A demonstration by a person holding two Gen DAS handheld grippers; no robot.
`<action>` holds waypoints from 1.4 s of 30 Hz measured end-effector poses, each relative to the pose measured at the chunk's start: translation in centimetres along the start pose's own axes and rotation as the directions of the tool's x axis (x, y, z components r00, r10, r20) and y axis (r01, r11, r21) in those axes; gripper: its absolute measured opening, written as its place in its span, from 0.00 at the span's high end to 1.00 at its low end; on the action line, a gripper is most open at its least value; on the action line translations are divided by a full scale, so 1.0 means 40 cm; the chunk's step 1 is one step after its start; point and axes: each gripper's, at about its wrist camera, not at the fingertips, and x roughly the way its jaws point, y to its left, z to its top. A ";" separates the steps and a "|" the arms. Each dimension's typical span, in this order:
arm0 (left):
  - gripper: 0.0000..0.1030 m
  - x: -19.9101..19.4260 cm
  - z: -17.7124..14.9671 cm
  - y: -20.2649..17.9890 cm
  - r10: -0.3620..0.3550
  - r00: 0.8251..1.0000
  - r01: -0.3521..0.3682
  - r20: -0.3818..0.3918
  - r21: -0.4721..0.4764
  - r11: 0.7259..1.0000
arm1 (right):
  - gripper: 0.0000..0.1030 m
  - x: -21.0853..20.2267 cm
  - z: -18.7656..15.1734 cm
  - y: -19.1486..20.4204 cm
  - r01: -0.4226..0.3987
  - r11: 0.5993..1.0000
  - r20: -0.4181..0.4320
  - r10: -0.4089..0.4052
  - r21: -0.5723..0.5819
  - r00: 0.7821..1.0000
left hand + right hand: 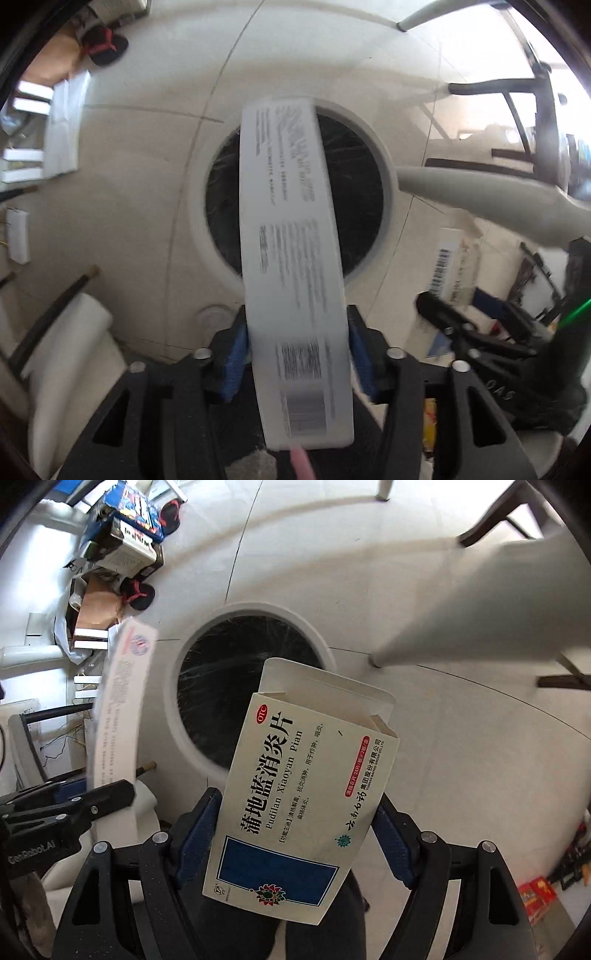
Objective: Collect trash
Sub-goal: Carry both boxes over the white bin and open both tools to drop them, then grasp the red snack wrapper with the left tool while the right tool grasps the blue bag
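- Pale tiled floor (461, 738); round white bin with black liner (236, 686) at frame centre.
- Left gripper (297, 354) clamps a long white printed box (291, 236); right gripper (291, 834) clamps a cream medicine carton (306, 794).
- Both are poised above the bin, neither dropped yet.

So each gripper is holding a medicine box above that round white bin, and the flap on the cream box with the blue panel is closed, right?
Not quite: the flap on the cream box is open, its top tab standing up, as the right wrist view shows. The rest holds: the right gripper grips it and the left gripper grips a long white box, both above the round white bin.
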 end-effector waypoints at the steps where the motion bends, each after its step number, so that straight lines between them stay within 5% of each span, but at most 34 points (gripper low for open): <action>1: 0.25 0.012 0.010 0.009 -0.006 1.000 0.006 0.004 -0.014 1.000 | 0.21 0.032 0.014 -0.002 -0.014 1.000 -0.010 0.013 -0.007 1.000; 4: 0.12 0.017 0.019 0.036 -0.007 0.999 0.009 0.034 -0.054 0.998 | 0.20 0.091 0.044 -0.011 -0.036 0.999 -0.027 0.035 -0.014 0.999; 7: 0.01 0.005 0.011 0.047 0.046 0.996 -0.041 0.073 -0.074 0.996 | 0.00 0.113 0.056 -0.018 -0.040 0.999 -0.018 0.040 -0.007 0.999; 14: 0.01 -0.056 -0.071 0.034 0.286 0.943 -0.282 0.171 -0.047 0.958 | 0.00 0.121 0.066 -0.023 0.049 0.999 0.007 -0.048 -0.012 0.999; 17: 0.01 -0.100 -0.111 0.052 0.319 0.931 -0.314 0.181 -0.055 0.948 | 0.00 0.109 0.067 0.010 0.102 0.994 0.031 -0.101 -0.024 0.994; 26: 0.01 -0.213 -0.192 0.053 0.317 0.926 -0.308 0.207 -0.076 0.948 | 0.00 -0.038 -0.019 0.047 0.155 0.988 0.090 -0.154 -0.004 0.984; 42: 0.01 -0.488 -0.409 -0.059 0.267 0.923 -0.264 0.276 -0.047 0.963 | 0.00 -0.433 -0.234 0.130 0.118 0.993 0.195 -0.116 0.002 0.974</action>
